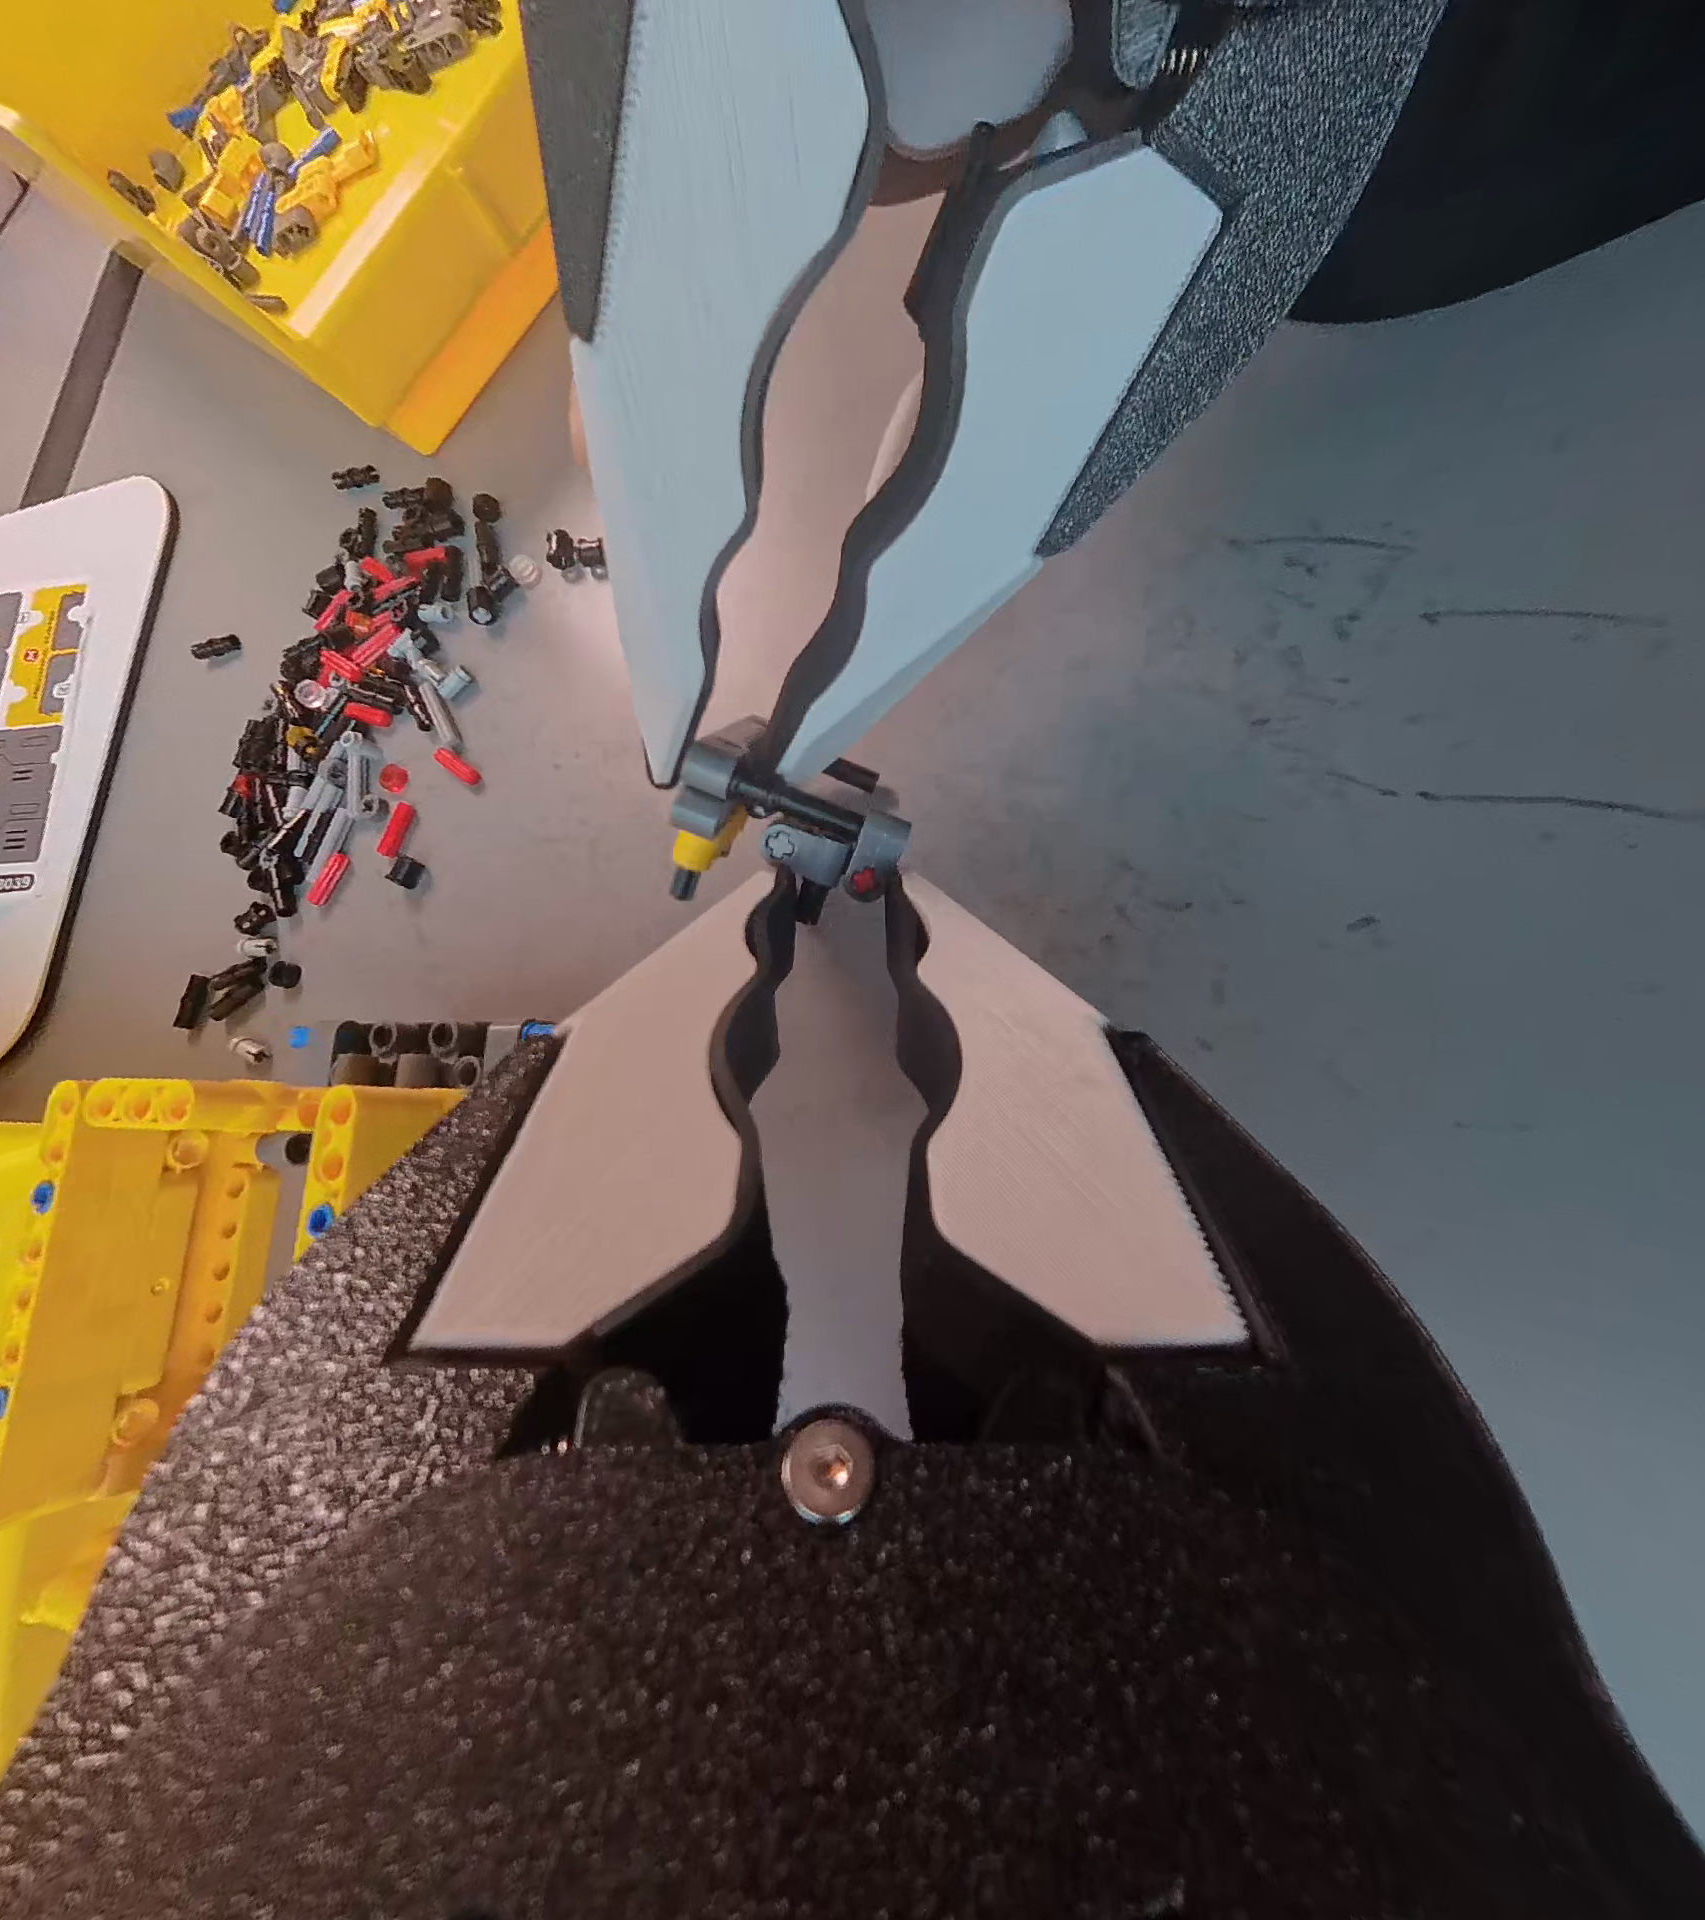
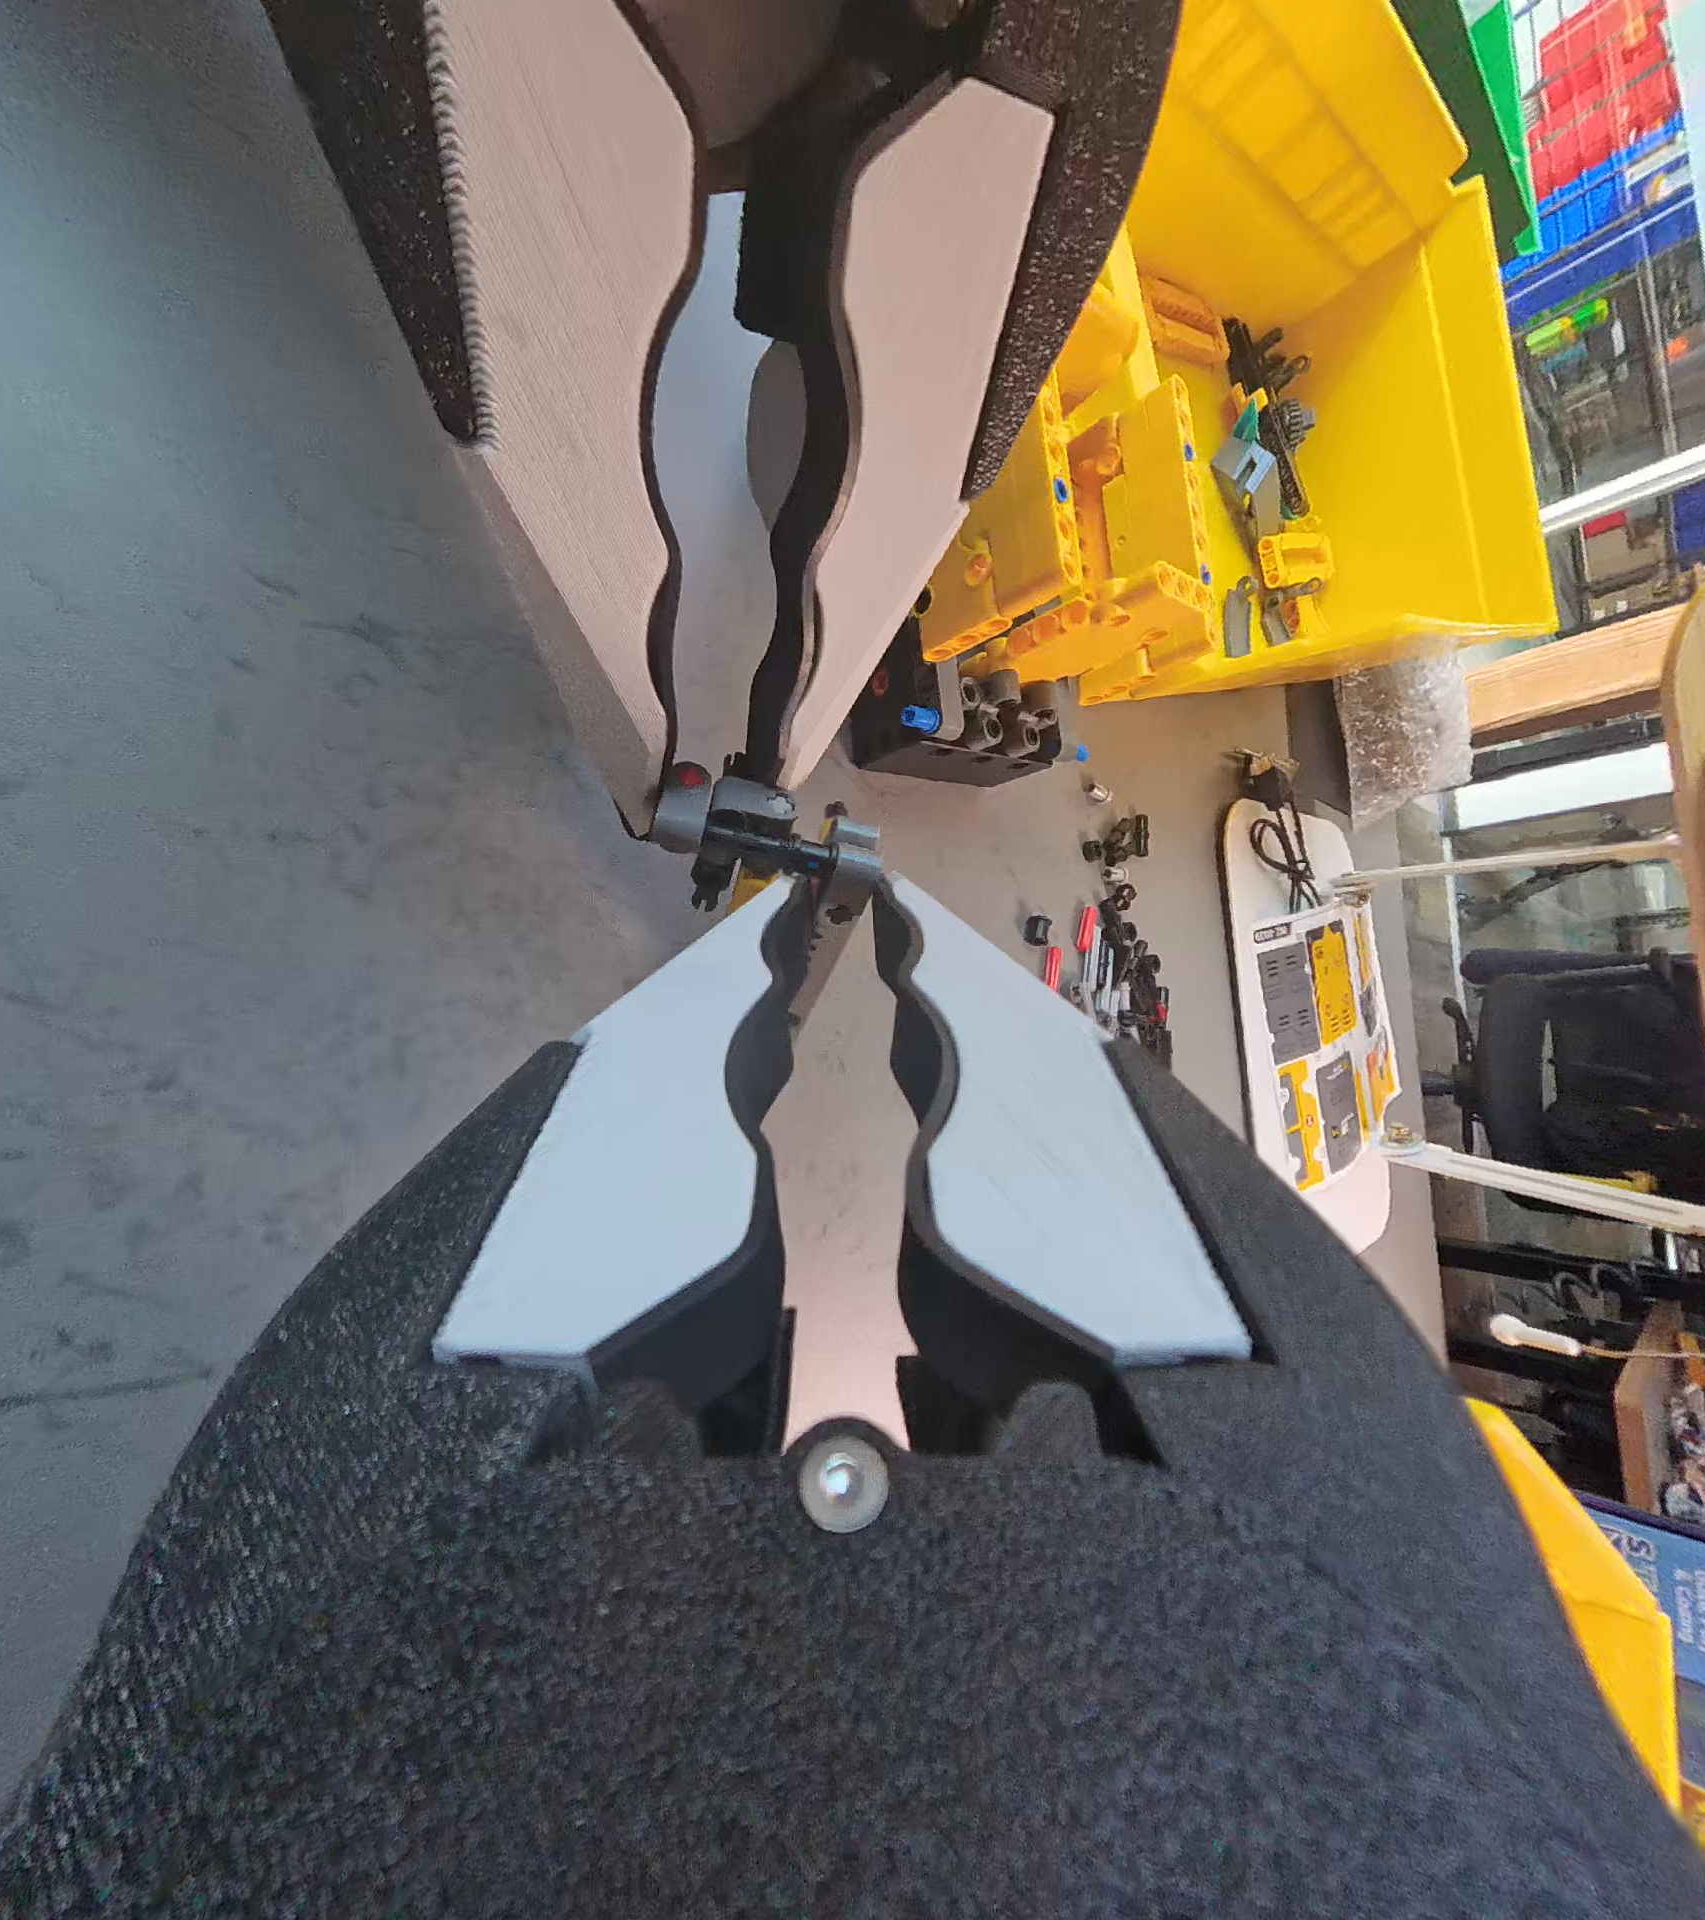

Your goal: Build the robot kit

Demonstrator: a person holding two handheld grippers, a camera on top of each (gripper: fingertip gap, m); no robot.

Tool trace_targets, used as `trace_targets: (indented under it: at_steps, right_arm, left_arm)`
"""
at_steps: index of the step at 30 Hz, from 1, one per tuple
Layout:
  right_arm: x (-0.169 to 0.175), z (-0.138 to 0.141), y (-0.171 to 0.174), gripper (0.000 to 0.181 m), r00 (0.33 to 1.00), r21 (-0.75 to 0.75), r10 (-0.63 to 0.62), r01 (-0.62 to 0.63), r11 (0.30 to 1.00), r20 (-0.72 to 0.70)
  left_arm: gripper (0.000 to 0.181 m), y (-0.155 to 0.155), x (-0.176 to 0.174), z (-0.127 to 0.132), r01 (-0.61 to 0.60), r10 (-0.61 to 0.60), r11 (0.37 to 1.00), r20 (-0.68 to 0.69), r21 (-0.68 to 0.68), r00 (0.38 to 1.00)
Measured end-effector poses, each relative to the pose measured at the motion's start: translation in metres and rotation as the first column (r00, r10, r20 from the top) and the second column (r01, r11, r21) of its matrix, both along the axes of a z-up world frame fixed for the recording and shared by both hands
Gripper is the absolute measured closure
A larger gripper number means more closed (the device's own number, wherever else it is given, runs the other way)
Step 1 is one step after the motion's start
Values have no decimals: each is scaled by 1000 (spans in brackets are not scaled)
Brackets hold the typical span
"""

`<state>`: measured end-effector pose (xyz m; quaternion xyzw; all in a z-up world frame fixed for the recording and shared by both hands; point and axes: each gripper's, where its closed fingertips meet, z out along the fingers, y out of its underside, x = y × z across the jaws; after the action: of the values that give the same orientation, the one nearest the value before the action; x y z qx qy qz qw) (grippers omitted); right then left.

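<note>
A small grey assembly (image 1: 786, 826) is pinched tip-to-tip by left gripper (image 1: 827, 883) and right gripper (image 2: 827, 894), the parts pile (image 1: 360, 707) lying beside it, both sets of fingers closed on it.

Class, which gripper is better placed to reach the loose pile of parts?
Probably right: the loose pile lies alongside the right gripper in both views. It and the left gripper are shut on the small assembly.
</note>
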<state>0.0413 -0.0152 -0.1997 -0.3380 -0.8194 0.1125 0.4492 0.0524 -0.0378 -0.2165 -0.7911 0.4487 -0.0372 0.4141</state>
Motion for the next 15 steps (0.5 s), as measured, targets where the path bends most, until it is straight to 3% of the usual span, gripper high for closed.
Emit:
trace_targets:
  at_steps: [5, 10, 15]
  right_arm:
    - [-3, 2, -4, 174, 998, 16, 45, -46, 999, 33]
    - [-1, 5, 3, 173, 988, 7, -58, 57, 998, 146]
    - [1, 4, 8, 173, 946, -23, -189, 202, 979, 264]
  left_arm:
    - [166, -2, -2, -2, -3, 3, 1000, 0, -15, 1000]
    - [165, 2, -8, 7, -38, 39, 999, -26, 39, 999]
    - [165, 9, -17, 12, -61, 97, 980, -187, 189, 978]
